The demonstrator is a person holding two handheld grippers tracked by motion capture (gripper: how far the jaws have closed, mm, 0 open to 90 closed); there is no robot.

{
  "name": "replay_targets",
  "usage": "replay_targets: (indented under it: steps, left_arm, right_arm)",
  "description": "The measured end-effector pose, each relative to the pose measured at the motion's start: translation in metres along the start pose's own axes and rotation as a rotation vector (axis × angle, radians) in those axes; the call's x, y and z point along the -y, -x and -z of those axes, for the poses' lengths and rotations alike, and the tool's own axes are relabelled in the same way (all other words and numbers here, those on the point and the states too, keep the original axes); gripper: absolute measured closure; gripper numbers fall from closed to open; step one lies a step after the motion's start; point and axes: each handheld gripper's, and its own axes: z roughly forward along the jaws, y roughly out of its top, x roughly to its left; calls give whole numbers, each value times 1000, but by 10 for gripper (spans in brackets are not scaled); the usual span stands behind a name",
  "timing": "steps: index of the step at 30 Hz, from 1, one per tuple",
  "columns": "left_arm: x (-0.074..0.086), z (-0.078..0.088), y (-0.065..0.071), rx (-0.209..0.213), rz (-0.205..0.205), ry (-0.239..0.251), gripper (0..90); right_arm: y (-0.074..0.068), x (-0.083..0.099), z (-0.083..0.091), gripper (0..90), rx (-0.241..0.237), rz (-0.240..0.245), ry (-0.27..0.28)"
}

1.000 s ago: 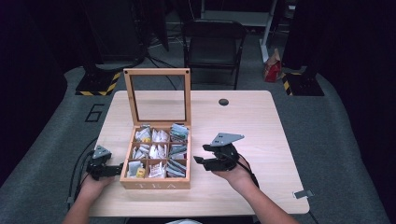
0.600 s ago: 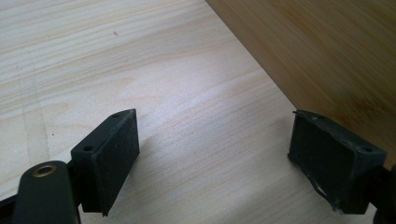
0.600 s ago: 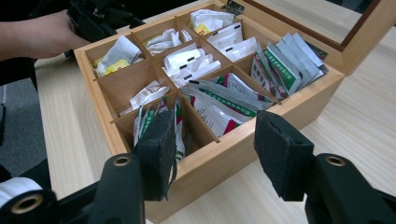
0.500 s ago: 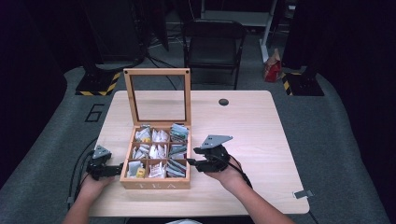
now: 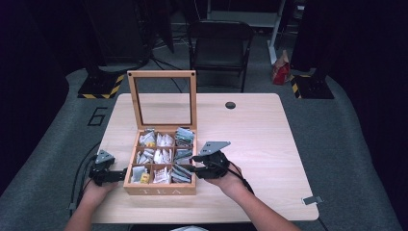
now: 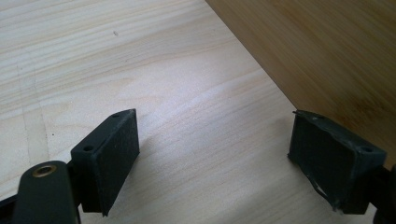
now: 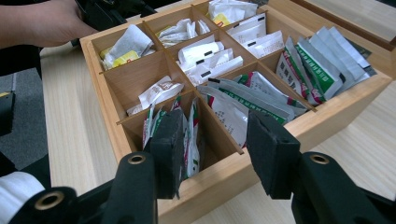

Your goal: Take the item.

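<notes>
One wooden tea box (image 5: pixel 161 185), nine compartments of sachets (image 7: pixel 303 60), sat near the table's (image 5: pixel 260 125) front edge, its one lid (image 5: pixel 162 98) upright. Two grippers flanked it: the left gripper (image 6: pixel 212 158) with jaws apart on bare wood, the right gripper (image 7: pixel 215 149) spread over the box's corner compartment. One chair (image 5: pixel 219 45) stood behind.

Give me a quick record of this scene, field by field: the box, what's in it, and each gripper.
Box: wooden tea box, lid standing open
Contents: tea bags in nine compartments
Left gripper: open, on the table beside the box's left wall
Right gripper: open, over the box's right wall, holding nothing
</notes>
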Motion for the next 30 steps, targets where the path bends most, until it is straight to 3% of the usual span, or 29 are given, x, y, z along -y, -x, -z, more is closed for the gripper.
replay_targets:
  steps: [8, 30]
  left_arm:
    - [0, -1, 0, -4, 3, 12, 157]
    - [0, -1, 0, -3, 4, 10, 157]
  right_arm:
    - [0, 3, -13, 637, -18, 8, -18]
    - [-2, 5, -31, 715, -42, 28, -51]
